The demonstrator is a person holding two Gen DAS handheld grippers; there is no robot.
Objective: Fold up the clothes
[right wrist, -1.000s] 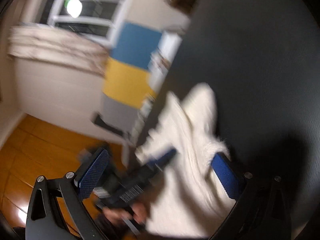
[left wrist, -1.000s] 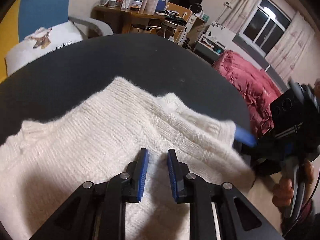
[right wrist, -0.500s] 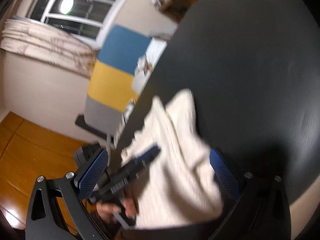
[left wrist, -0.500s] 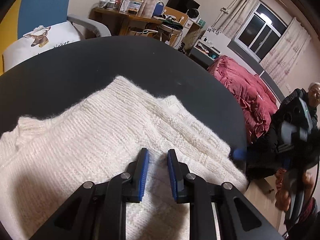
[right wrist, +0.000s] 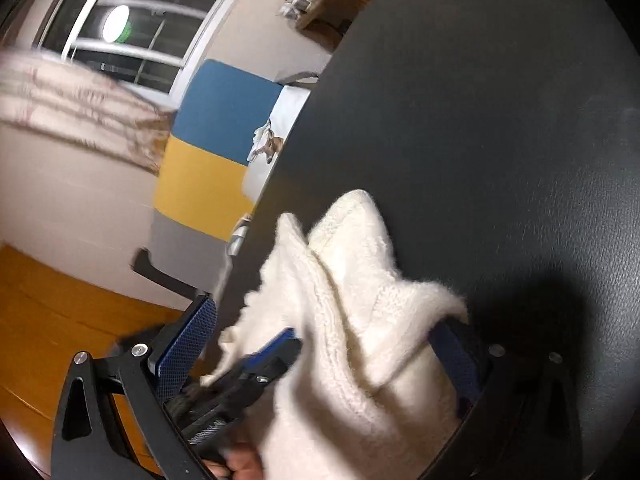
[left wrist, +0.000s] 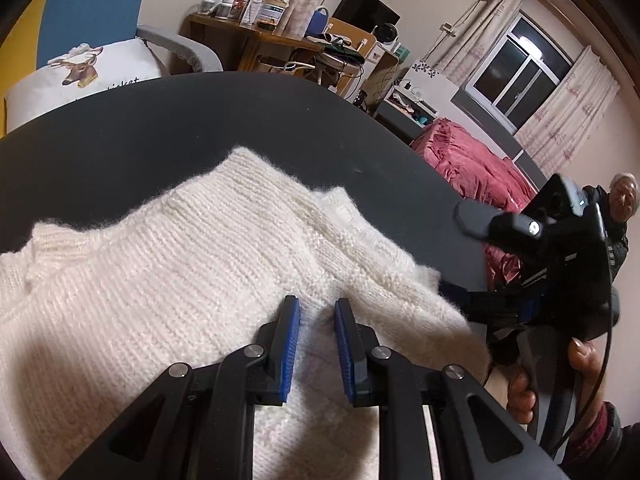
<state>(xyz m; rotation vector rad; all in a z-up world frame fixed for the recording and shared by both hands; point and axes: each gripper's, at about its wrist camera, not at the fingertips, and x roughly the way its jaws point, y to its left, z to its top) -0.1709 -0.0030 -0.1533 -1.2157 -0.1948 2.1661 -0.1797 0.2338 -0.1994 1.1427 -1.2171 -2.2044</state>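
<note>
The white sweater (left wrist: pixel 168 280) lies partly folded on the dark table (left wrist: pixel 200 120), still bunched. The left gripper (left wrist: pixel 316 340) hovers narrowly parted, holding nothing; the right gripper (right wrist: pixel 320 344) gapes wide around the sweater's edge.

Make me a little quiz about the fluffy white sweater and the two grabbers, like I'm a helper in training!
1. True or false: the sweater is red.
2. What is the sweater lying on? A) the dark table B) a wooden floor C) a pink bed
3. Fill the gap: compare the left gripper with the right gripper. The fingers of the ___ one stand wider apart.
Key: 1 false, it is white. 2 A. 3 right.
</note>
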